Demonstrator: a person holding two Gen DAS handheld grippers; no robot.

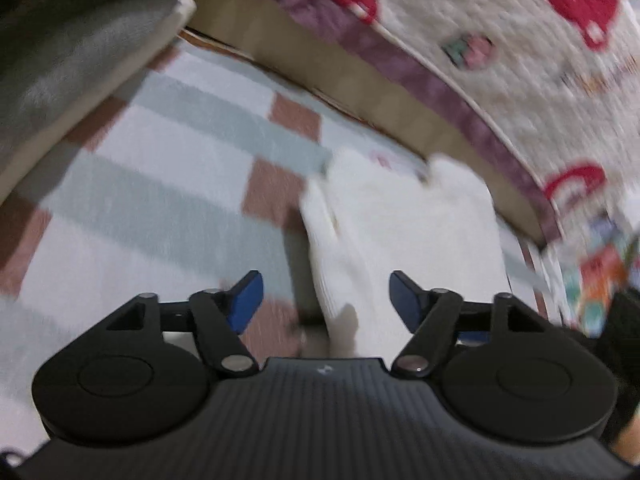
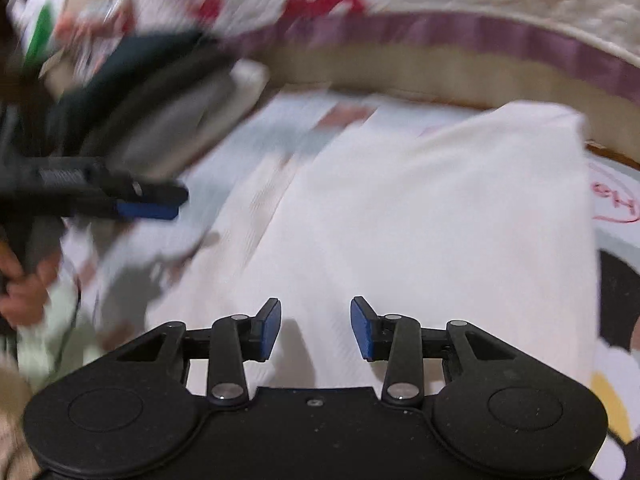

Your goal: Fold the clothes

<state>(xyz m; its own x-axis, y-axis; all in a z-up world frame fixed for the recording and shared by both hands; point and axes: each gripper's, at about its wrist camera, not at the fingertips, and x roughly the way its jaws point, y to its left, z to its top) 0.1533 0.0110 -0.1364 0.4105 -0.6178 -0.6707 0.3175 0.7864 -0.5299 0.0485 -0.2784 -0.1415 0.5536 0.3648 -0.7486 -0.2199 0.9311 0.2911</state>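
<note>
Left wrist view: left tool spread wide, blue pads bare, gripping nothing | white ribbed-knit garment folded flat on a checked fleecy mat | right wrist view: right tool half spread above the garment, nothing pinched | quilted bedspread beyond.

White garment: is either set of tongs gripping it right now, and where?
Neither. The left tongs and right tongs are both open above the white garment, pads not touching it.
</note>
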